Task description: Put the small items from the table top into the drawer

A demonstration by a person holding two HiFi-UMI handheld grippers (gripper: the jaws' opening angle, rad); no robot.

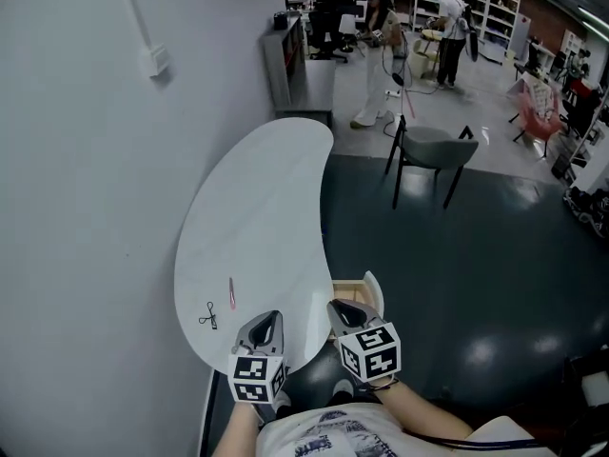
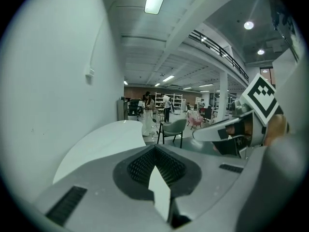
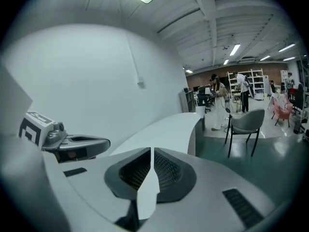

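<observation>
A pink pen (image 1: 231,292) and a small black wire-like item (image 1: 208,315) lie on the near end of the white curved table (image 1: 257,208). My left gripper (image 1: 274,316) hovers just right of them over the table's front edge, jaws shut and empty; in its own view the left gripper (image 2: 155,149) points along the table. My right gripper (image 1: 337,305) is held beside it, above the open pale drawer (image 1: 354,285), and in the right gripper view (image 3: 152,150) its jaws stand together with nothing between them. What lies inside the drawer is hidden.
A white wall (image 1: 86,160) runs along the table's left side. A grey chair (image 1: 433,150) stands on the dark floor (image 1: 476,274) to the right. People and shelves are far at the back (image 1: 447,17).
</observation>
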